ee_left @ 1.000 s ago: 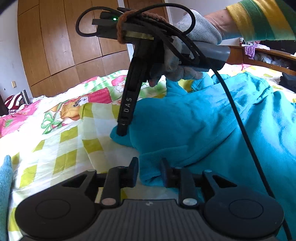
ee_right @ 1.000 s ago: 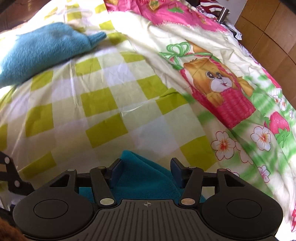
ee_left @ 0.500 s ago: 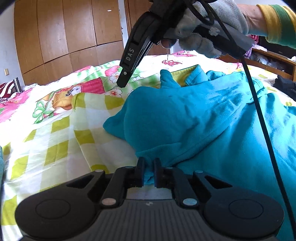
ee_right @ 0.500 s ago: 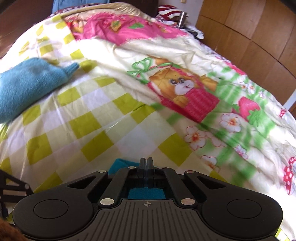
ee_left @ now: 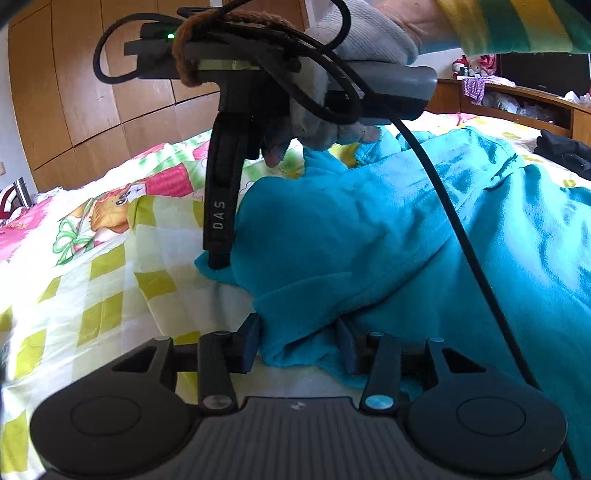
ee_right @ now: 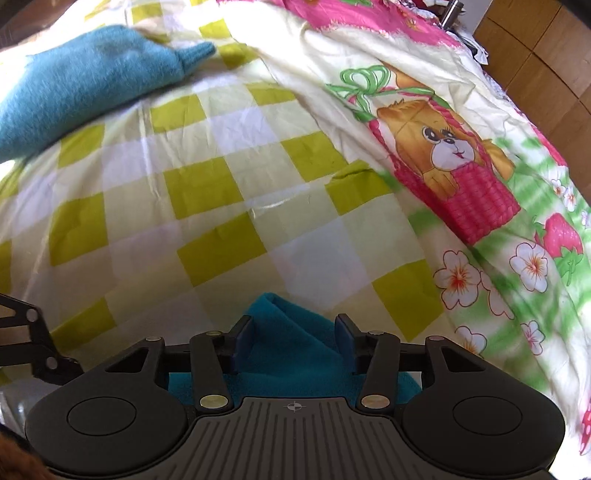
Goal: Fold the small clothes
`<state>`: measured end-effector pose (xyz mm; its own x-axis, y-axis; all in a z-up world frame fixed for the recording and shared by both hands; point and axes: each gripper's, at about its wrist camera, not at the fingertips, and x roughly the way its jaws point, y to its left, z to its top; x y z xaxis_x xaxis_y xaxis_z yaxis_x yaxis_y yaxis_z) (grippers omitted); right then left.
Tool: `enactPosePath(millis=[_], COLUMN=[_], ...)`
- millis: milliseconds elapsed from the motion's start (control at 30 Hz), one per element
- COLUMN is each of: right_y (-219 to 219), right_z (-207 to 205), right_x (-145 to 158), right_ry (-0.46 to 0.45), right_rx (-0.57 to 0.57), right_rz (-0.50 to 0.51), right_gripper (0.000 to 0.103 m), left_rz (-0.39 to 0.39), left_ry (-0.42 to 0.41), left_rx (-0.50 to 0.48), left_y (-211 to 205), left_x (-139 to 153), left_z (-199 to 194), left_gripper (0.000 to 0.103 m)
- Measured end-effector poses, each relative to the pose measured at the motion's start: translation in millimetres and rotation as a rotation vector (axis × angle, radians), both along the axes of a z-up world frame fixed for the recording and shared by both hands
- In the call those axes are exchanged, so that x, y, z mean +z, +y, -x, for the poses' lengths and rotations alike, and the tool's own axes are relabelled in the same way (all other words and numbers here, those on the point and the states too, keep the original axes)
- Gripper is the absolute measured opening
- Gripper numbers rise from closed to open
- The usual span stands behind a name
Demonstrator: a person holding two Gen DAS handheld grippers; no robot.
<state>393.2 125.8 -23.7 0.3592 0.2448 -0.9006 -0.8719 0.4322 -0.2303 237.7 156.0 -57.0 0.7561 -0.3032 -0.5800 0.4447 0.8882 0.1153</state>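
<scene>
A teal fleece garment (ee_left: 369, 240) lies crumpled on the checked bedspread (ee_left: 110, 295). In the left wrist view my left gripper (ee_left: 299, 343) is at the garment's near edge. Its jaws are opening, and a fold of teal cloth sits loosely between them. My right gripper (ee_left: 218, 263), held by a gloved hand (ee_left: 369, 33), points steeply down onto the garment's far left corner. In the right wrist view the right gripper (ee_right: 293, 334) has its jaws opening too, with a teal corner (ee_right: 280, 314) lying between the pads.
A second, lighter blue cloth (ee_right: 85, 85) lies on the bedspread (ee_right: 207, 184) to the far left. A cartoon-print quilt (ee_right: 443, 147) covers the bed's right side. Wooden wardrobe doors (ee_left: 74, 92) stand behind, and a cluttered shelf (ee_left: 517, 99) and a black item (ee_left: 561, 147) are at the right.
Half a second ago both grippers were shut on teal cloth, and the right one was lifted. Now both stand apart, and the right gripper is back down at the garment's corner.
</scene>
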Motion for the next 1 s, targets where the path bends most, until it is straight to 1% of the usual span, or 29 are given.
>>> enactPosePath(millis=[33,67,100,167,267,333,400,433,467,500,533,567,600,633,667,733,800,867,933,967,1000], right_y=[1,1,-1,-4,-17,-27,-35,-36,-36,-35,-35,-38,-42,-46,-53,-67,-87,-106,-128,-142,-155], right_z=[1,3,6,16,17,10,1,-2,-6,-9,-15,-22,-26,-26,-23,-12,13,40,65,73,74], right_x=[-7,-10,-10,-5,15,32,41,41,38,35,32,30,32,36,44,61,76,75,63,51,38], right_ry=[-0.001,0.005,0.001,-0.043,-0.069,-0.096,-0.111,-0.124,-0.161,-0.207,-0.21,-0.194,-0.194,-0.2,-0.201,-0.18,-0.179,-0.155,-0.16,-0.152,-0.142], right_rx=[-0.015,-0.035,-0.053,-0.056,-0.127,-0.199,-0.264,-0.284,-0.313,-0.328,-0.355,-0.407,-0.443,-0.448,-0.448,-0.451,-0.421,-0.398,-0.397,-0.414,-0.468], right_rz=[0.02,0.022,0.018,0.01,-0.062,-0.129,-0.179,-0.178,-0.174,-0.16,-0.159,-0.183,-0.214,-0.252,-0.304,-0.363,-0.411,-0.4,-0.366,-0.339,-0.307], right_gripper=[0.028,0.004,0.004,0.002,0.002,0.001,0.0,0.0,0.0,0.0,0.0,0.0,0.0,0.0,0.0,0.004,0.007,0.008,0.008,0.007,0.007], left_rz=[0.018,0.041,0.053,0.053,0.097,0.111,0.104,0.112,0.13,0.111,0.072,0.041,0.049,0.064,0.065,0.042,0.07,0.094,0.121,0.14,0.153], left_ry=[0.015,0.029,0.031,0.024,0.042,0.048,0.046,0.058,0.073,0.078,0.064,0.047,0.052,0.057,0.053,0.021,0.018,0.008,-0.011,-0.022,-0.016], left_rx=[0.013,0.025,0.031,0.033,0.024,0.018,0.02,0.018,0.036,0.066,0.087,0.106,0.124,0.14,0.148,0.17,0.161,0.163,0.16,0.162,0.162], left_y=[1,1,1,-2,-4,-9,-14,-14,-12,-10,-9,-7,-3,1,4,7,12,12,7,1,-5], left_x=[0,1,3,7,11,12,15,17,17,16,15,16,19,23,28,37,47,56,61,64,64], left_z=[-2,-3,-2,5,15,22,28,29,30,29,29,31,31,31,33,40,51,61,64,61,55], left_gripper=[0.045,0.035,0.029,0.025,0.024,0.023,0.022,0.022,0.023,0.023,0.024,0.028,0.03,0.031,0.034,0.034,0.034,0.034,0.034,0.034,0.035])
